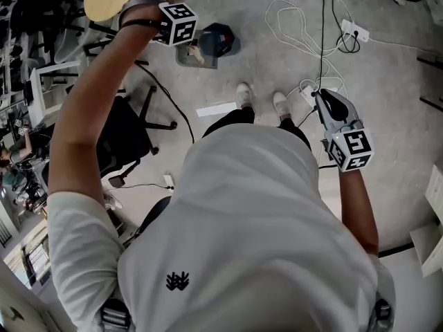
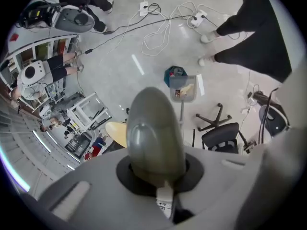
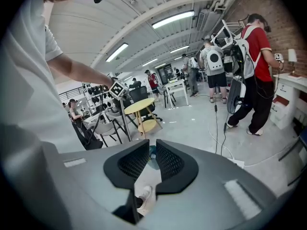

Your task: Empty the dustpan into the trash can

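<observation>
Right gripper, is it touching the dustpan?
Apart. The head view shows the right gripper low at the right and the dustpan far off by the trash can, with bare floor between them.

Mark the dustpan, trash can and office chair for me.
dustpan (image 2: 183,87), left gripper view, on its grey tray.
trash can (image 1: 232,47), head view, on its dark outer wall.
office chair (image 1: 124,140), head view, on its black seat.
</observation>
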